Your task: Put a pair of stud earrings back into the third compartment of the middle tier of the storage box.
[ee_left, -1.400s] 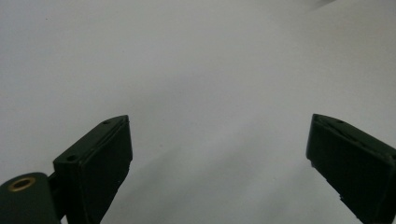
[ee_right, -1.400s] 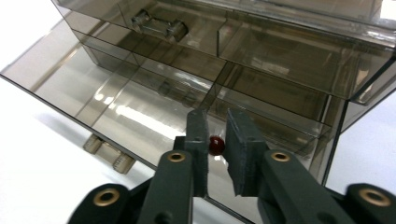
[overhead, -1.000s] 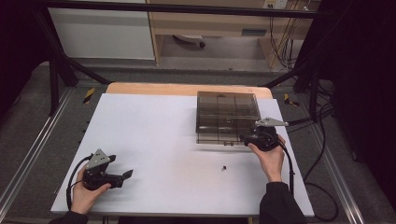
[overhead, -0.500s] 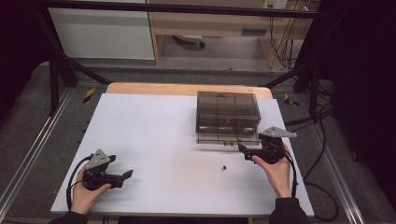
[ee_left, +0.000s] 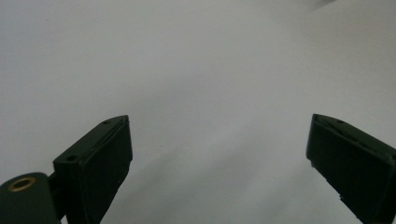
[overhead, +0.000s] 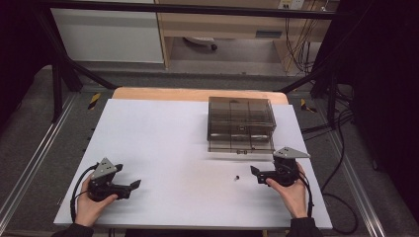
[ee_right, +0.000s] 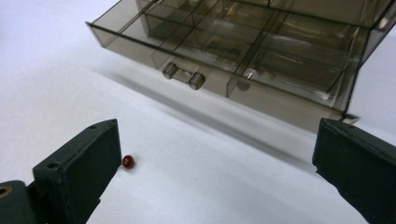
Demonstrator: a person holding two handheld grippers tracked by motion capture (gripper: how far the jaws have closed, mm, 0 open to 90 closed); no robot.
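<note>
R gripper (overhead: 257, 172) has pulled back from the open drawer (overhead: 240, 143), jaws just opened wide, nothing btwn. Bead (overhead: 236, 178) lies on table, just left of it. Step: line up for pickup; next needs a precise pinch. L gripper (overhead: 132, 184) spread, idle.

Drawer box (ee_right: 261, 51): smoky clear plastic, glossy. Bead (ee_right: 128, 161) shiny (red). Table (overhead: 163, 143) matt white.
</note>
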